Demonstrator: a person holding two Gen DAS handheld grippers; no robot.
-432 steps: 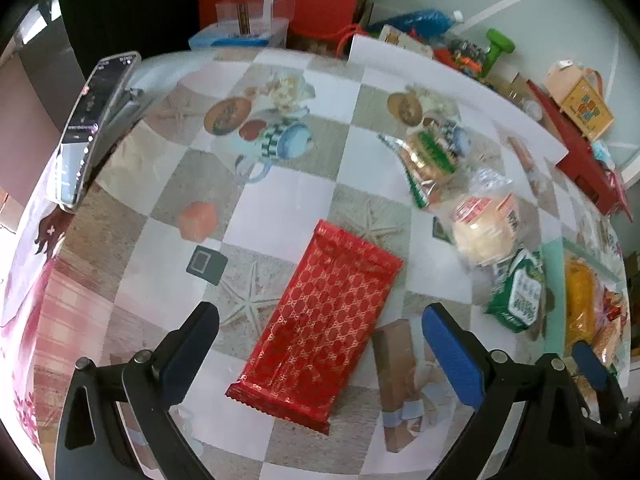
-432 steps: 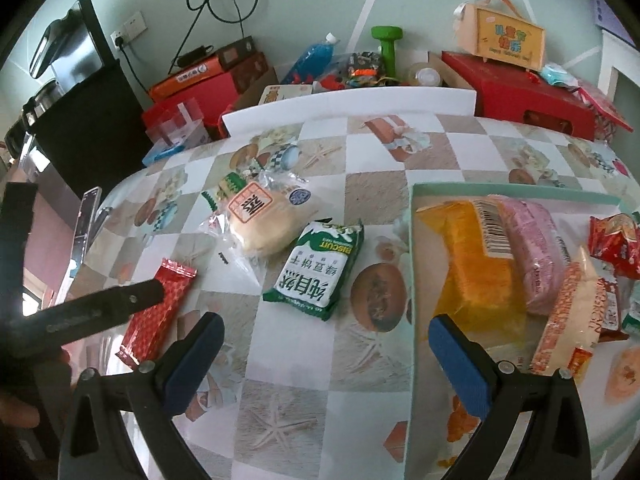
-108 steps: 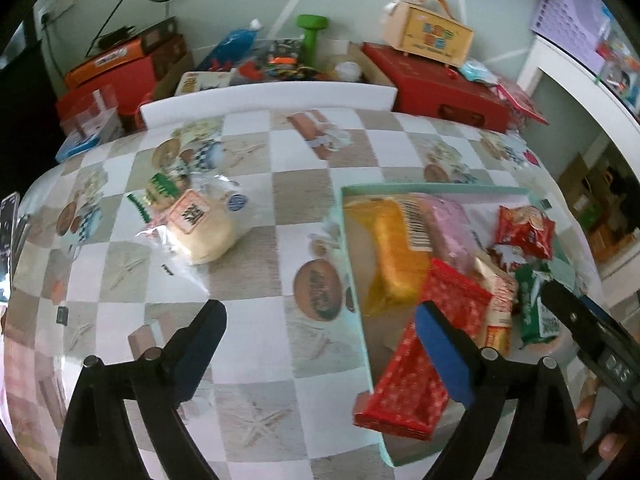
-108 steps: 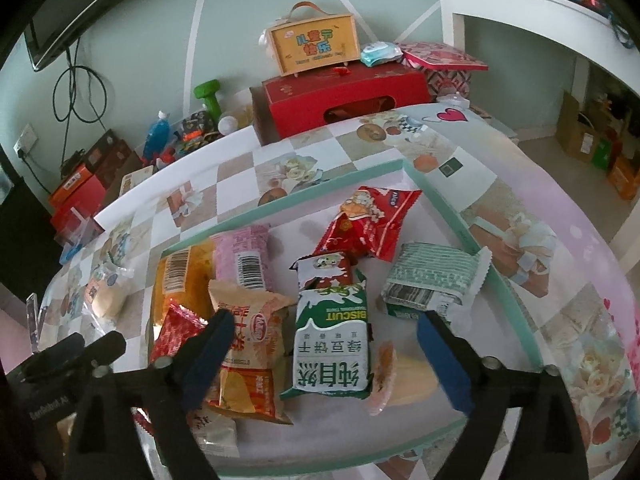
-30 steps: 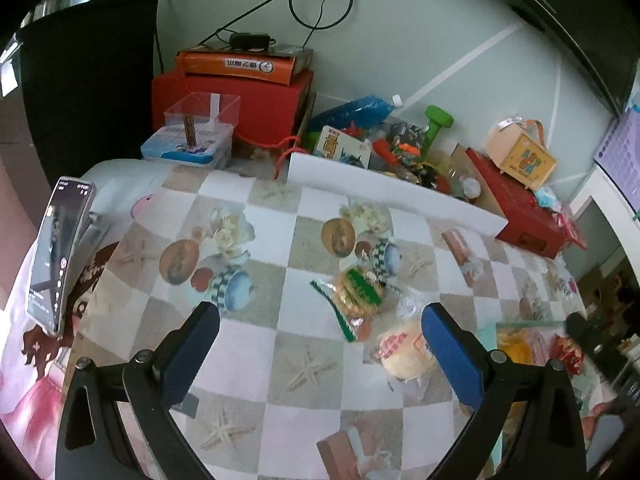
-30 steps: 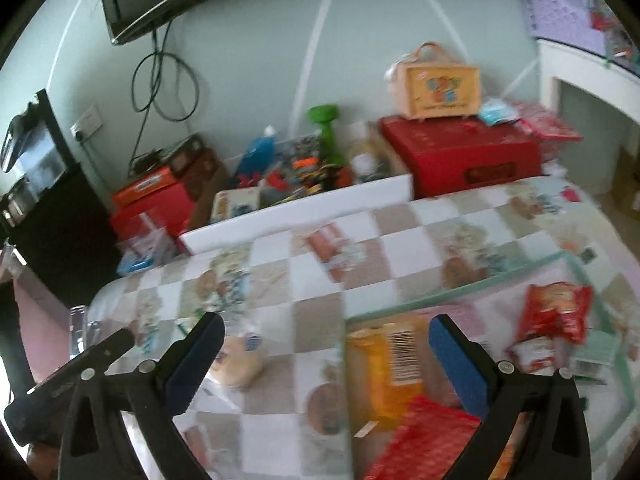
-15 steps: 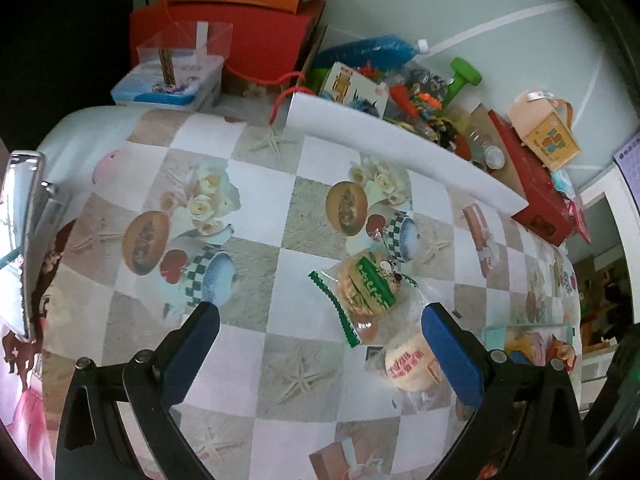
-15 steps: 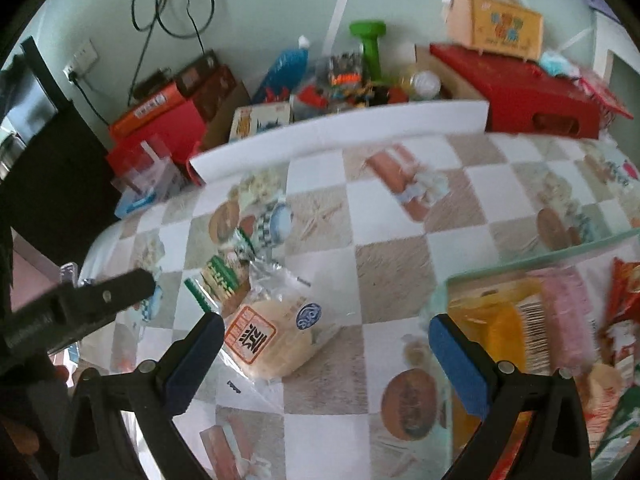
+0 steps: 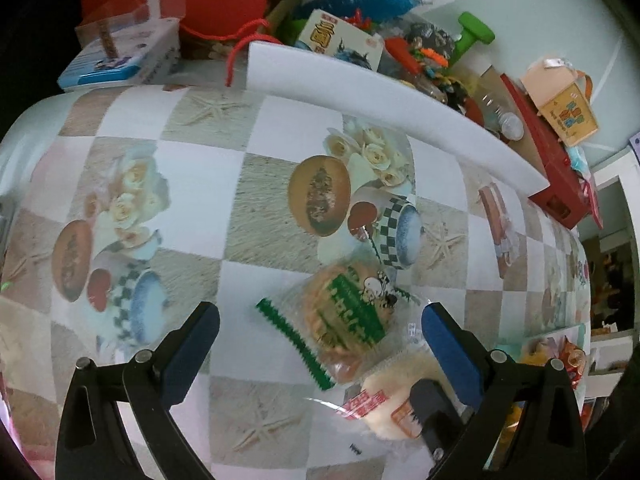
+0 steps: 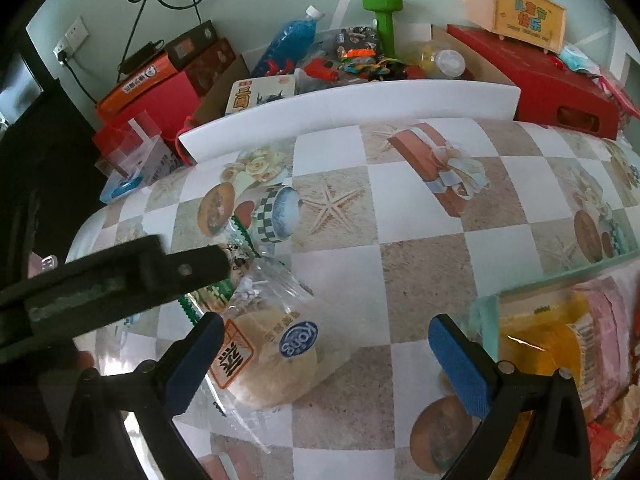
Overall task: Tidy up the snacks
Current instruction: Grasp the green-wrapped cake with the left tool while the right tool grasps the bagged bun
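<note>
Two clear-wrapped snacks lie side by side on the checked tablecloth. The green-labelled cookie packet (image 9: pixel 347 312) sits between the fingers of my left gripper (image 9: pixel 320 340), which is open just above it. The pale bun packet (image 10: pixel 276 356) with its orange label and blue dot lies between the fingers of my right gripper (image 10: pixel 328 360), also open. In the left wrist view the bun packet (image 9: pixel 384 396) is at the lower right, partly behind a black gripper part. In the right wrist view the left gripper's black body (image 10: pixel 112 280) covers most of the cookie packet (image 10: pixel 216 292).
A teal-rimmed tray (image 10: pixel 560 276) at the right holds a yellow packet (image 10: pixel 536 344), a pink packet (image 10: pixel 600 320) and others. A white foam board (image 10: pixel 360 108) stands along the table's far edge, with boxes, a blue bottle (image 10: pixel 288 36) and a green dumbbell (image 10: pixel 384 20) behind it.
Both grippers have dropped lower and closer to the two packets. The left one now straddles the cookie packet and the right one straddles the bun packet. Both stay open.
</note>
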